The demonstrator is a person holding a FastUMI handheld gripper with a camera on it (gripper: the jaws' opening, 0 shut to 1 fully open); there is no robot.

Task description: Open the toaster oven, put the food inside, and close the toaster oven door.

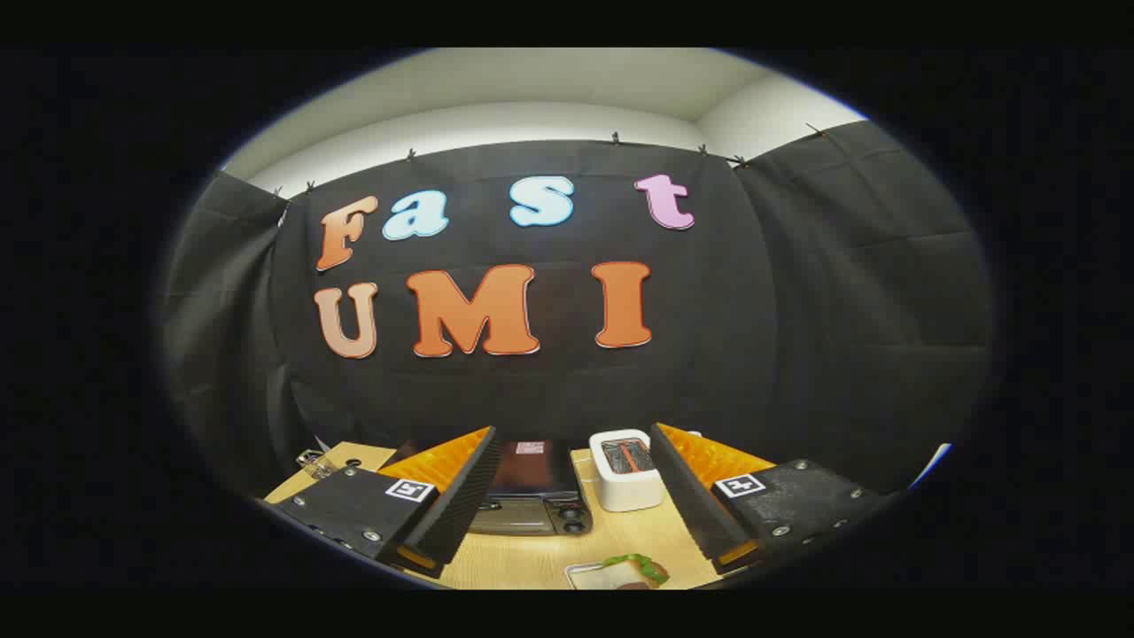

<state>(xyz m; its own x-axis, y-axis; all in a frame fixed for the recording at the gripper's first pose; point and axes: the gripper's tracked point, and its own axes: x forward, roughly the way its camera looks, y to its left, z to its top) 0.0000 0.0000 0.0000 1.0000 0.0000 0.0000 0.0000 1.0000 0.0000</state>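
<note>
Gripper view is showing the gripper (567, 496) hanging spread and empty above the table (532, 558), oven (532, 496) shut at 12 o'clock between the fingers, food (631, 569) lying nearer at 5 o'clock; opening is still pending, needing descent toward the door.

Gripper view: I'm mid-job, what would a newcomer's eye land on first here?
Probably the hand-held gripper, its fingers spread wide with nothing between them, held high above a wooden table. Beyond the fingers sits a dark toaster oven with a white pop-up toaster beside it. Nearer, between the fingers, a sandwich lies on a small tray.
</note>
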